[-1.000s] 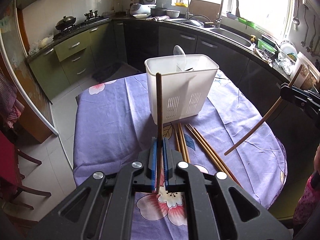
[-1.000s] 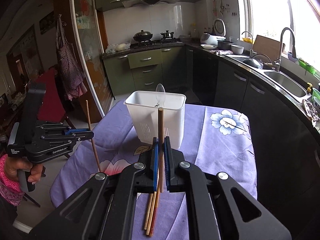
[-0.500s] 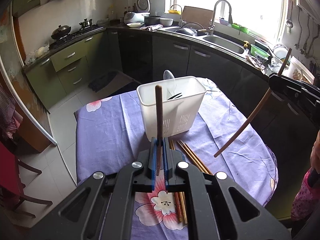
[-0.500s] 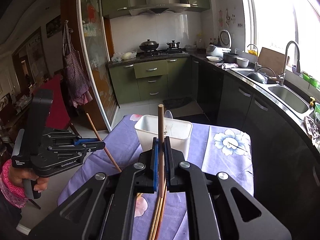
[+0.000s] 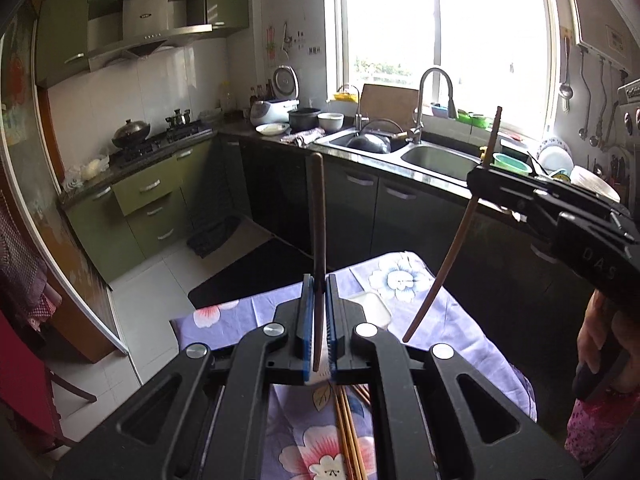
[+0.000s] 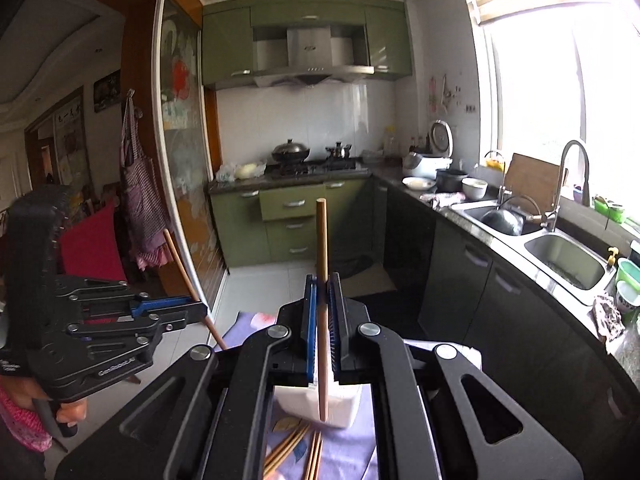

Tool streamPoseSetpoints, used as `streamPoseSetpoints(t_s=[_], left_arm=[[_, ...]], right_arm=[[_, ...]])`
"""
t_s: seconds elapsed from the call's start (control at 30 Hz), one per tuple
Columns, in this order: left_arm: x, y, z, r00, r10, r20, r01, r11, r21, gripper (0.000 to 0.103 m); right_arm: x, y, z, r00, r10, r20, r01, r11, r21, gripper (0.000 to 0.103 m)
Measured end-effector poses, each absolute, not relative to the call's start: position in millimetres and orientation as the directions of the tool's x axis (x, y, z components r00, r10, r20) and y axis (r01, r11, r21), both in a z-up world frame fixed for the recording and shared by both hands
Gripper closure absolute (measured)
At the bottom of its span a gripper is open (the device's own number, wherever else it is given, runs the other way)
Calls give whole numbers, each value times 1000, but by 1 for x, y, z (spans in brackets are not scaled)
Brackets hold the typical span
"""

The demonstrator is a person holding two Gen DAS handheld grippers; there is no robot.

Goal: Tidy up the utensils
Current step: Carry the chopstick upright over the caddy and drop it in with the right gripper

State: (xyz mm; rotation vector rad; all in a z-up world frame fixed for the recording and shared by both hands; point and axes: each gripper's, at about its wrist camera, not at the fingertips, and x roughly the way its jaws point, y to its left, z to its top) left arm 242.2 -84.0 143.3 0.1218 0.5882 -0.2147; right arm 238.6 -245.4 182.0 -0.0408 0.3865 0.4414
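Observation:
My left gripper is shut on a dark brown chopstick that stands upright between its blue pads. My right gripper is shut on a lighter chopstick, also upright. Each shows in the other's view: the right gripper holds its chopstick slanted, and the left gripper holds its chopstick slanted too. The white utensil holder sits low on the table, mostly hidden behind the grippers, with only a part of it showing in the left wrist view. Both grippers are high above it.
Several loose chopsticks lie on the purple floral tablecloth in front of the holder. The kitchen counter with a sink runs behind and to the right. A red chair stands at the left. A hand grips the left handle.
Both grippers have risen well above the table, each carrying its chopstick. The holder and tablecloth have dropped to the bottom of both views.

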Motion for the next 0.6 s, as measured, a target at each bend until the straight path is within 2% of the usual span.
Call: streamPoseSetpoints(t_s=[0.1, 0.23, 0.6], left_arm=[[261, -90, 145, 829, -150, -539, 217, 974, 62, 97], [293, -96, 124, 816, -133, -563, 202, 977, 61, 97], [333, -91, 41, 730, -99, -676, 187, 981, 58, 96]], right_arm=[[263, -239, 181, 839, 401, -367, -413, 909, 49, 97], [299, -237, 167, 833, 402, -380, -408, 910, 69, 97], [351, -238, 76, 748, 408, -524, -411, 904, 117, 96]])
